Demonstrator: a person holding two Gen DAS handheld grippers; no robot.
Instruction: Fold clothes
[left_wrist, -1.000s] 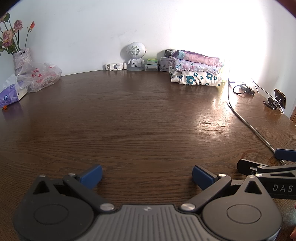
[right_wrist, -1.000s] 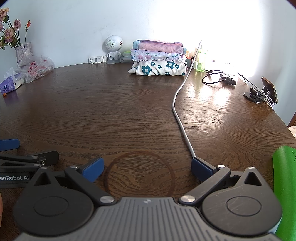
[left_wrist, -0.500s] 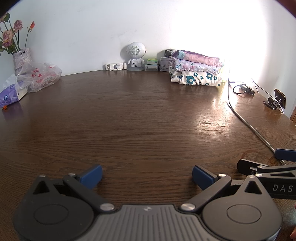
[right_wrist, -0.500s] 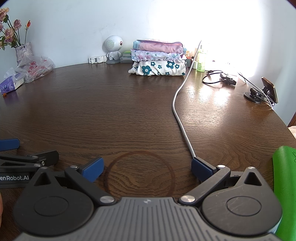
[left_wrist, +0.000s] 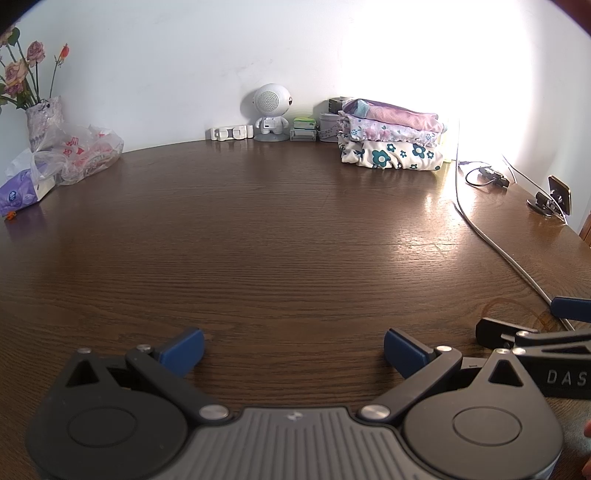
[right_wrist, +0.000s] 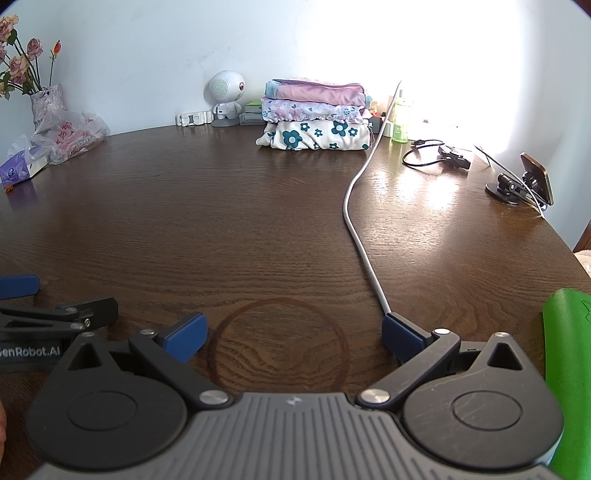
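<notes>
Three folded garments (right_wrist: 314, 115) sit stacked at the far edge of a dark wooden table (right_wrist: 221, 221), beside a white cable (right_wrist: 360, 240). Nearer the camera, the left gripper (left_wrist: 293, 349) and right gripper (right_wrist: 293, 336) rest side by side, jaws spread wide, both empty.

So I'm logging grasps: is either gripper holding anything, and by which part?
Nothing is held. The left gripper and right gripper are both open over bare table.

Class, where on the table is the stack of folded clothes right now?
The stack of folded clothes sits at the far edge of the table against the wall, right of the small white robot figure and left of the green bottle.
</notes>
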